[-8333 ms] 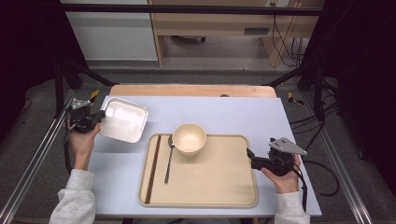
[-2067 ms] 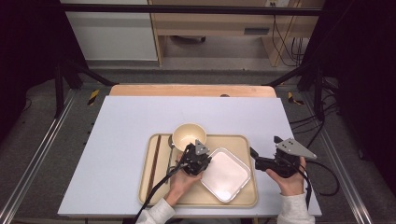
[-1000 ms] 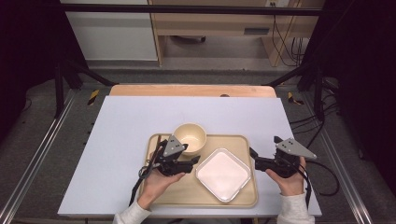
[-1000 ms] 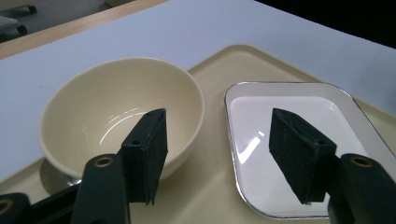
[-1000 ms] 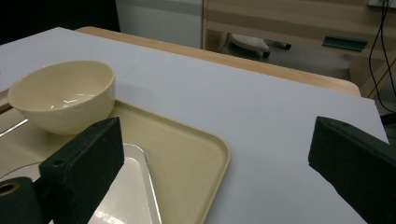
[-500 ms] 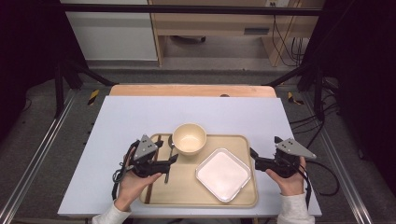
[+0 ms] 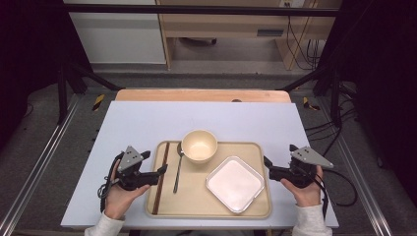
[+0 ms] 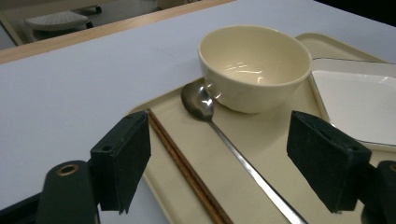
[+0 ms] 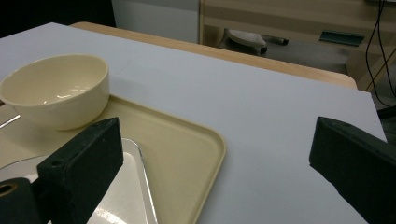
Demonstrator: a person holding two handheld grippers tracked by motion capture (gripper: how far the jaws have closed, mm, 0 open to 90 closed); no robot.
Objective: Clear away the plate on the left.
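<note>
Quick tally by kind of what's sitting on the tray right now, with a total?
Bowl: 1
Square white plate: 1
Spoon: 1
Chopsticks, pair: 1
Total: 4 kinds, 4 items counting the chopsticks as one pair, all on the tray.

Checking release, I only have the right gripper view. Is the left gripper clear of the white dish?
Observer: Yes. The left gripper is open with nothing between its jaws, at the tray's left edge; the white dish lies apart on the right.
Operator: What's under it?
Observer: The chopsticks along the tray's left rim.
Operator: Anything else on the tray?
Observer: A spoon, its head touching the bowl.
</note>
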